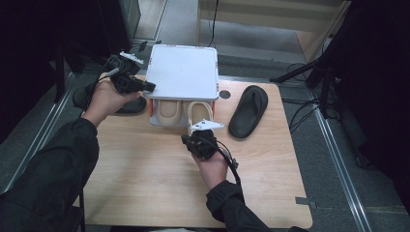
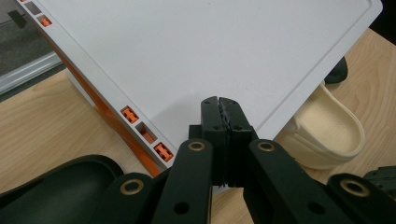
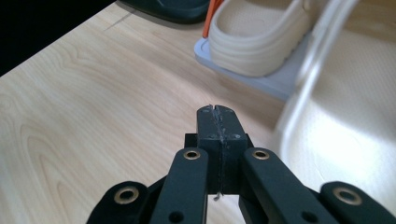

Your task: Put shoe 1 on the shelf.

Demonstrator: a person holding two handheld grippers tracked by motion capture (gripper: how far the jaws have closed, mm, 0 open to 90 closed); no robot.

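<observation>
While left gripper (image 1: 145, 87) sits shut and empty at rack (image 1: 182, 72) upper left, we see right gripper (image 1: 193, 141) shut, empty, mid-frame.

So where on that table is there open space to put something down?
The near half of the table, in front of the white rack and around the right gripper, is bare wood. The far edge is crowded: rack with beige slippers, black sandal to its right, another black sandal by the left gripper.

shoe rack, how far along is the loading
Done: a cream pair sits under the white shoe rack. In hand: nothing; both the left gripper and right gripper are shut and empty. Left: one black slipper right of the rack, another left.
</observation>
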